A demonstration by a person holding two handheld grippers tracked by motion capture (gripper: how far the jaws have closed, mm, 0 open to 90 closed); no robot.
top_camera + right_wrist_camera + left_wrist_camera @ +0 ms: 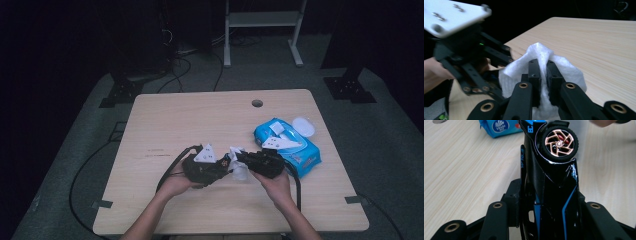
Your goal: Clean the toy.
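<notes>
Left tongs [544, 220] clench a black toy car [554, 177] wheel-out for cleaning; right tongs [543, 75] pinch a white wipe [541, 53] above the counter [200, 115], ready to rub it

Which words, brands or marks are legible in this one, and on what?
"Vinda": my reading of the small white logo on the blue wipes pack.
"B": blue mark on the black toy car.
Lettering along the car's side: too blurred to read.
Faint marks on the table: too small to read.
</notes>
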